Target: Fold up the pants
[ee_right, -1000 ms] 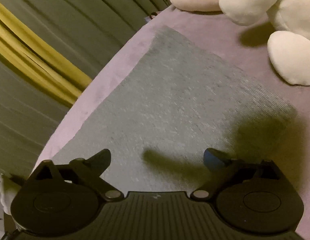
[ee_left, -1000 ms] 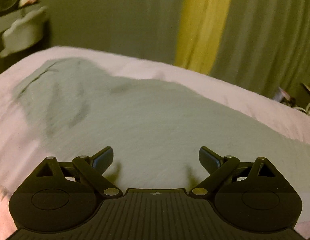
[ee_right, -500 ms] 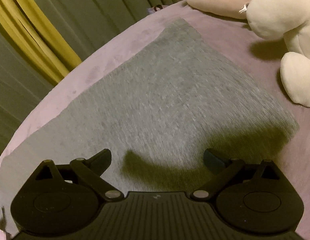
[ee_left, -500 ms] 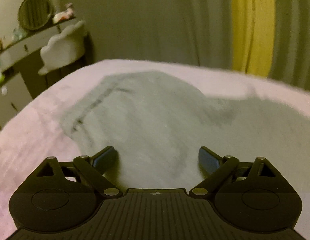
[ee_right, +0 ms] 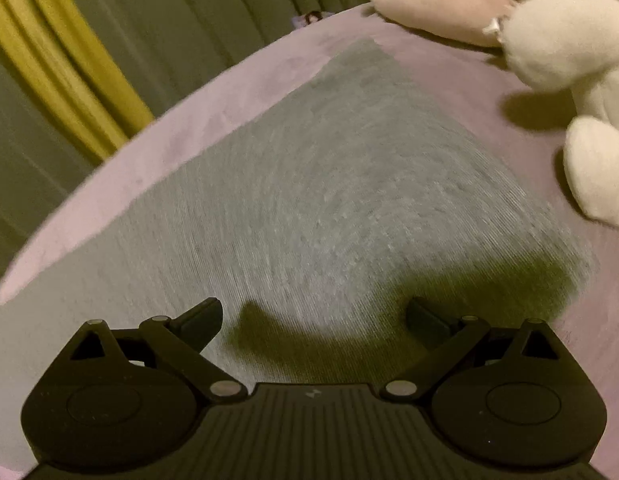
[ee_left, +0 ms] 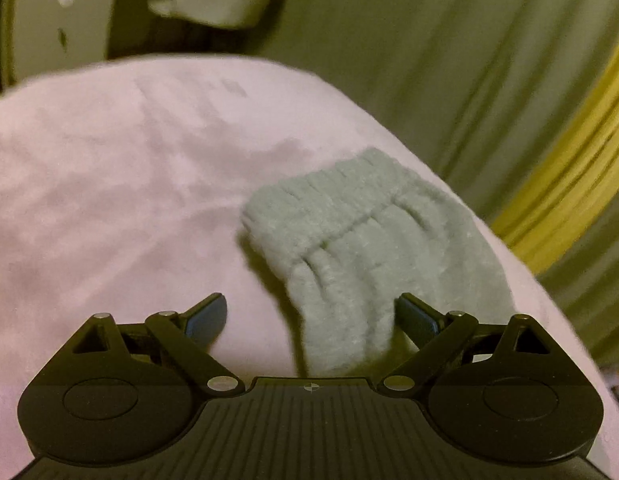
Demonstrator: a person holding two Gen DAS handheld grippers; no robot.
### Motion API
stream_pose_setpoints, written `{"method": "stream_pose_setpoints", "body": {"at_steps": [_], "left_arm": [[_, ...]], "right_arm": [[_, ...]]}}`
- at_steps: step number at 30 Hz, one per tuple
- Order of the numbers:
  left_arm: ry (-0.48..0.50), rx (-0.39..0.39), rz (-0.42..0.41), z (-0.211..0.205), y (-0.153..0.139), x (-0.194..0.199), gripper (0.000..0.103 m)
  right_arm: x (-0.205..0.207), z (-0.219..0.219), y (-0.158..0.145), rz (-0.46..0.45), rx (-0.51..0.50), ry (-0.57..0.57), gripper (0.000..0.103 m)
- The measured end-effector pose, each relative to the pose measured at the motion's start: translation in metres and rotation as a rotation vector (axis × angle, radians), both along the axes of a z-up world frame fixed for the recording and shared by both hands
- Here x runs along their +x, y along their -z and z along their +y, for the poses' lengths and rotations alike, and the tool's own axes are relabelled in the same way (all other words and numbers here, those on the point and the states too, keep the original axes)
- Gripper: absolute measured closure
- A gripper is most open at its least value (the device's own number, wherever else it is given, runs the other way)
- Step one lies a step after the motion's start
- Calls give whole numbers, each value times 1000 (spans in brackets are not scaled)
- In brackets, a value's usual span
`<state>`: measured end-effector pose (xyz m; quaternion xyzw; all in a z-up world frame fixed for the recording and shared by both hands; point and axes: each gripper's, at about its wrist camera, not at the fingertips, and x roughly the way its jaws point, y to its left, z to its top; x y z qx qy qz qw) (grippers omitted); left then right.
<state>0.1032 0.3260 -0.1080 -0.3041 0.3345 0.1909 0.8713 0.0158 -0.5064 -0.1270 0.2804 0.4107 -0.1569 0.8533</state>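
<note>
Grey ribbed pants lie flat on a pink bed cover. In the left wrist view their gathered waistband end (ee_left: 361, 236) lies ahead and to the right. My left gripper (ee_left: 311, 318) is open and empty, low over the near waistband corner, which lies between the fingers. In the right wrist view the pant-leg fabric (ee_right: 329, 200) spreads ahead to its far hem. My right gripper (ee_right: 313, 320) is open and empty just above the cloth, casting a shadow on it.
The pink bed cover (ee_left: 109, 180) curves down to its edge by green and yellow curtains (ee_left: 469, 60). A white cabinet (ee_left: 61, 28) stands beyond the bed. Cream and pink plush toys (ee_right: 569, 60) lie on the bed right of the pant leg.
My left gripper has swung left along the pants to the waistband end, which now lies between its open fingers. My right gripper has shifted slightly over the leg. Both stayed open.
</note>
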Motion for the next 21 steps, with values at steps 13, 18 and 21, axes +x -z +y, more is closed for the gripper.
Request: {"method": "stream_pose_setpoints", "body": {"at_steps": [13,18,21], "left_arm": [[-22,-205,-43,23,18,39,52],[50,103,-117,-9,-17,15,65],[-10,247,21,-23,-15,25,35]], "right_arm": [[-21,-17,5,-124,143,98,4],[-6,-2,2,-36,35,37,4],[2,5,1,8,-17,7,4]]}}
